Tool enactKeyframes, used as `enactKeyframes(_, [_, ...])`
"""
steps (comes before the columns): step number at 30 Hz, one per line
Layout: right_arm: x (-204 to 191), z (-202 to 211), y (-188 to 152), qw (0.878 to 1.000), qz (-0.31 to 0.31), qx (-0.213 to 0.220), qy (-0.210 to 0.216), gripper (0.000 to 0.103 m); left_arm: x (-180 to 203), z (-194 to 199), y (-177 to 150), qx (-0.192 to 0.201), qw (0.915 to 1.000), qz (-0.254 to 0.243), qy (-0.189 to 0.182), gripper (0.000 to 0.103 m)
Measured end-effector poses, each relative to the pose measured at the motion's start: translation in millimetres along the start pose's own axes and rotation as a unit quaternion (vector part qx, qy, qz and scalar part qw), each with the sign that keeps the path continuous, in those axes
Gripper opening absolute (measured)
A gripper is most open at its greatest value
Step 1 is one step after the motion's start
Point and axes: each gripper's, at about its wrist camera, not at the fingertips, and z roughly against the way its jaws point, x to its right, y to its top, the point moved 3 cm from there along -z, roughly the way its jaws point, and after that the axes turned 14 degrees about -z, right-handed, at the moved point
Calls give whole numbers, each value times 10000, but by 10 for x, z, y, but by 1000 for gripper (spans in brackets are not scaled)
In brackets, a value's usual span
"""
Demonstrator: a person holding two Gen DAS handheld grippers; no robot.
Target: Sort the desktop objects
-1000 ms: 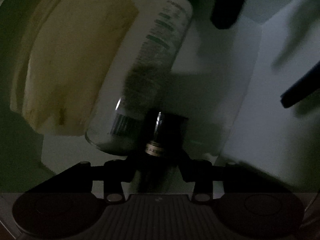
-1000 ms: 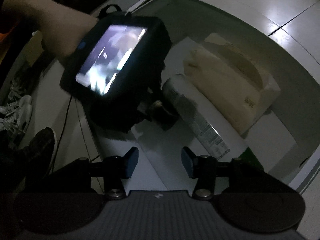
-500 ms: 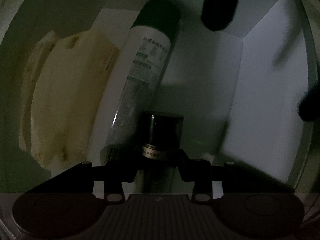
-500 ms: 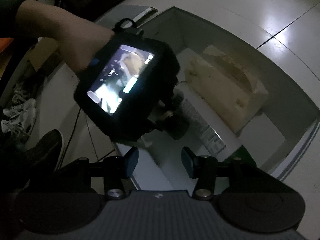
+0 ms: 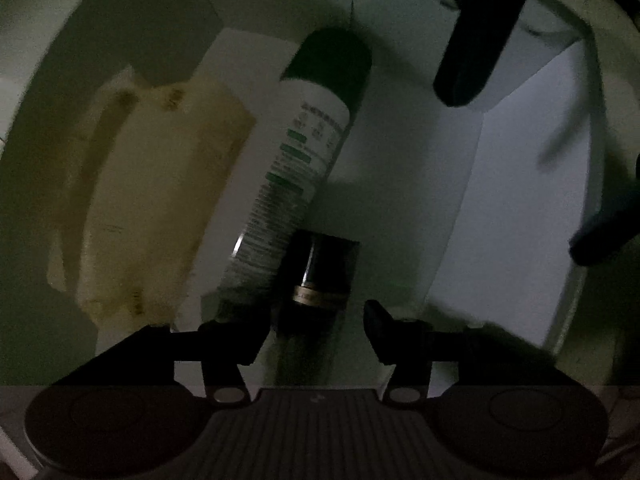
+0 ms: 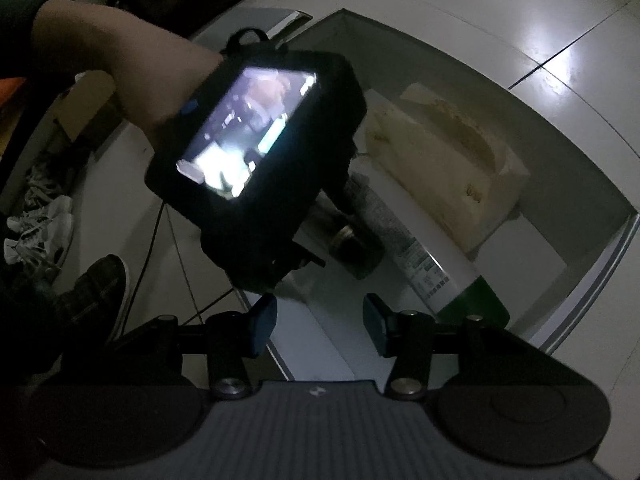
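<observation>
While your left gripper (image 5: 316,322) hangs in the white box (image 5: 520,184), fingers spread around the small dark bottle (image 5: 320,276) without gripping, the bottle lies beside the spray can (image 5: 304,160); your right gripper (image 6: 320,322) waits open, empty.

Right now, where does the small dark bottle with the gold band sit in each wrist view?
Left wrist: small dark bottle low centre, just ahead of the open left gripper.
Right wrist: same bottle mid-frame, below the left gripper's lit screen.
Shared landmark: the white spray can lying beside it in the box.
</observation>
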Motion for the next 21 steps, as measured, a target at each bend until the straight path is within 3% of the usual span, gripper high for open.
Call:
enactKeyframes(1, [-6,20,-2,10000,6,3,-4,52,-5,37,-25,33,9999,18,119,63])
enactKeyframes(2, [-9,47,-5,10000,-2,17,6,52,-20,82,-54,87,9994,49,318,77])
enactKeyframes(3, [-11,75,-7,10000,-12,33,18,52,-37,131,-85,162,9988,91,451,83])
enactKeyframes(7, [-4,265,-50,9995,-159,265,25,52,-65,331,-234,504,9945,188,901,85])
enactKeyframes(10, [29,435,-147,9980,-397,490,16,52,-145,402,-28,548,9914,269,1160,85])
enactKeyframes(13, [95,587,-263,9949,-716,706,-25,52,-336,813,21,734,9860,550,1390,87])
enactKeyframes(15, [129,669,-341,9929,-869,812,-99,52,-454,894,15,900,9806,865,1515,95])
enactKeyframes(19, [151,756,-433,9892,-1095,971,-123,52,-645,1337,-122,1173,9666,1537,1681,95])
enactKeyframes(21, [134,755,-427,9861,-1227,1109,-136,53,-626,1413,-282,1352,9527,2016,1826,95])
